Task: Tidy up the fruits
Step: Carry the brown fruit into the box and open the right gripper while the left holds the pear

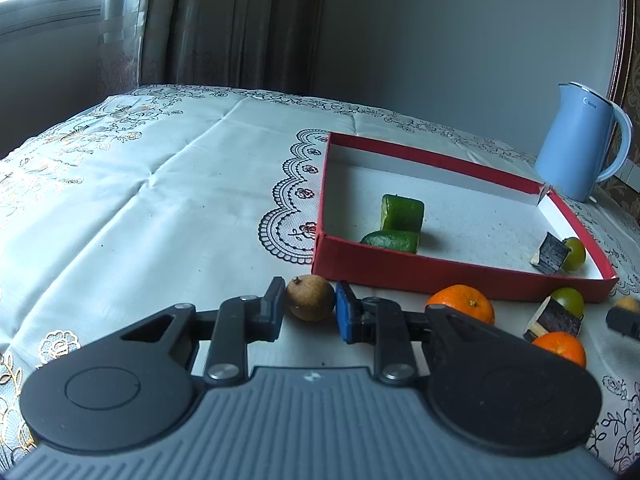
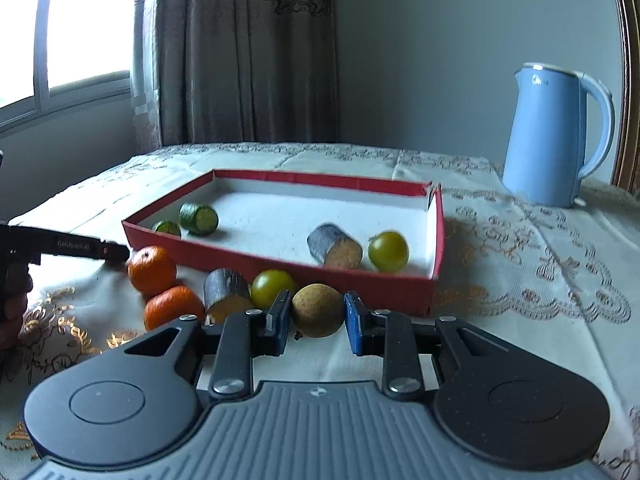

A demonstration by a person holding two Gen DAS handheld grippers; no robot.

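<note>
Lace-clothed surface (image 1: 160, 184) held red tray (image 1: 400, 266); left gripper (image 1: 310, 310) and right gripper (image 2: 318, 316) each bracketed brown fruit (image 1: 311, 297), jaws spread, not clamped.

left hand-held gripper (image 1: 310, 307) low over the tabletop (image 1: 160, 200), jaws part-open either side of a brown longan (image 1: 310, 297), right hand-held gripper (image 2: 317, 317) likewise bracketing its longan (image 2: 318, 310)

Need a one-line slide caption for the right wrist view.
Right hand-held gripper brackets a brown round fruit before the red tray and blue kettle.
</note>
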